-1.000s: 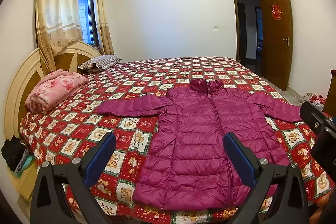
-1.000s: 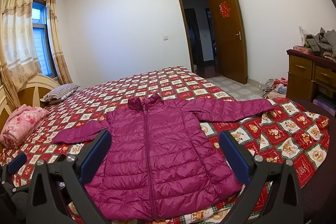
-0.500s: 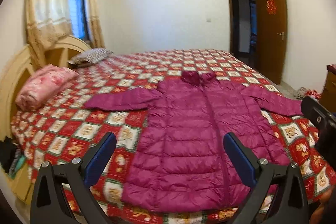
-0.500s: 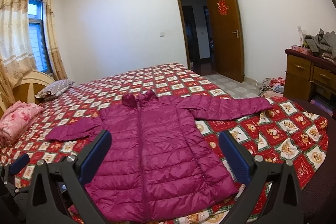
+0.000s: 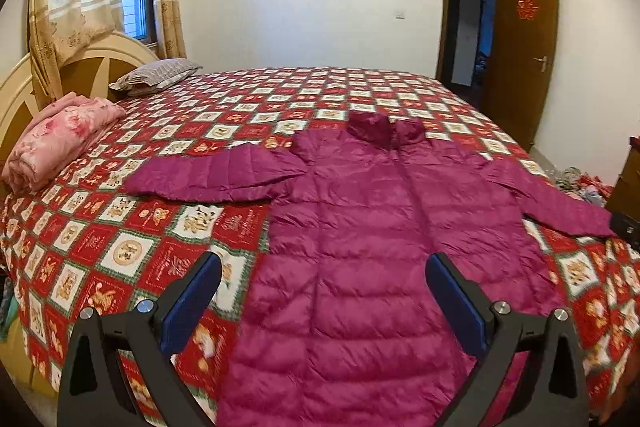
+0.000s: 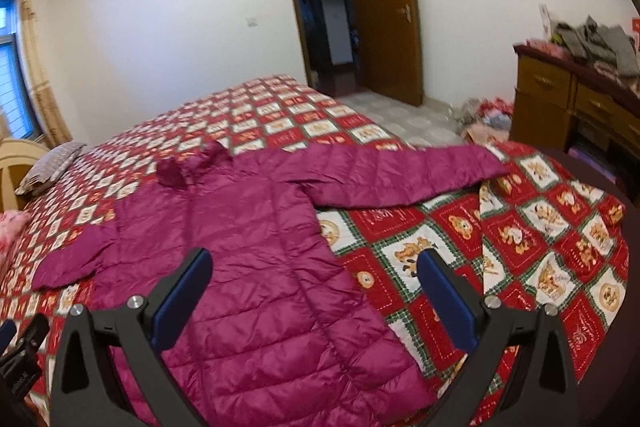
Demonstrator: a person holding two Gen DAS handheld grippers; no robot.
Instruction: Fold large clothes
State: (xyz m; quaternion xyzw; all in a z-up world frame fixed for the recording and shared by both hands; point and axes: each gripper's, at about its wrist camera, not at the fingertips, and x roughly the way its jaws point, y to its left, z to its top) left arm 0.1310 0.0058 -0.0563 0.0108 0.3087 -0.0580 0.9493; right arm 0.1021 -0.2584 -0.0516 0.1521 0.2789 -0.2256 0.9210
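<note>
A magenta quilted puffer jacket [image 5: 380, 227] [image 6: 248, 239] lies flat on the bed, front up, zipped, collar toward the far side and both sleeves spread out sideways. My left gripper [image 5: 324, 281] hovers open over the jacket's lower left part, its blue-padded fingers [image 5: 192, 301] wide apart with nothing between them. My right gripper [image 6: 314, 277] hangs open above the jacket's right side edge, below the right sleeve [image 6: 400, 175]. Neither gripper touches the fabric.
The bed carries a red patchwork quilt [image 5: 132, 251] [image 6: 520, 227]. A pink rolled blanket [image 5: 60, 143] and a striped pillow [image 5: 160, 75] lie near the headboard. A wooden dresser [image 6: 580, 111] with piled clothes stands right; a door [image 6: 388, 15] is ajar.
Both grippers have moved closer to the bed and tilted down; the right one has swung rightward toward the jacket's right side. The jacket has not moved and both grippers stay open.
</note>
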